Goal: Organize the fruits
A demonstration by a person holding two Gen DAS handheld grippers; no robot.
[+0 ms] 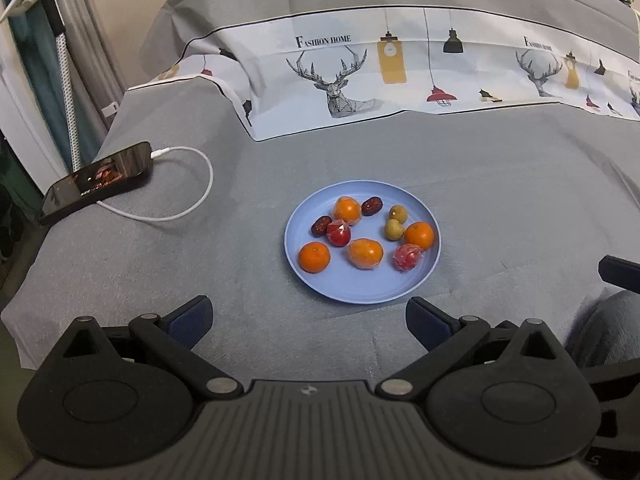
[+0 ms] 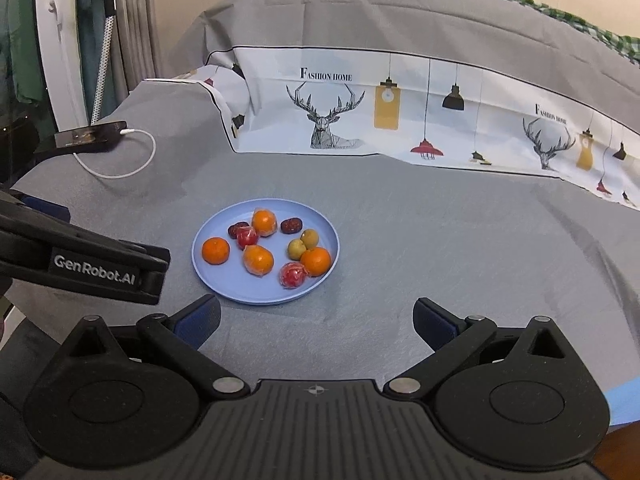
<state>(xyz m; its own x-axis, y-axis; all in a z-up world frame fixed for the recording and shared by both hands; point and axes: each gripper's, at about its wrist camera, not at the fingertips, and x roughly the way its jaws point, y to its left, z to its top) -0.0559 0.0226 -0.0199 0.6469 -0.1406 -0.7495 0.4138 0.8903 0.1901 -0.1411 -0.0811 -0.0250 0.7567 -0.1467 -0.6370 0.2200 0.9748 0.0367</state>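
Round pale-blue plastic plate (image 1: 362, 294) lies mid-surface on grey cloth (image 1: 500, 200), carrying oranges, wrapped red fruits, green fruits and dates intermixed. Left hand-held gripper (image 1: 308, 320) and right hand-held gripper (image 2: 316, 322) stand spread, empty, near side. Recommend single-fruit approach from above, avoiding neighbours.

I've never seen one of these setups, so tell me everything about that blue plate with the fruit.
The blue plate is round, shallow, with a low raised rim, matte like plastic. It lies flat on the grey cloth, just ahead of both open tools, which do not touch it. It holds four orange fruits, two red wrapped ones, two yellow-green ones and two dark reddish-brown ones.
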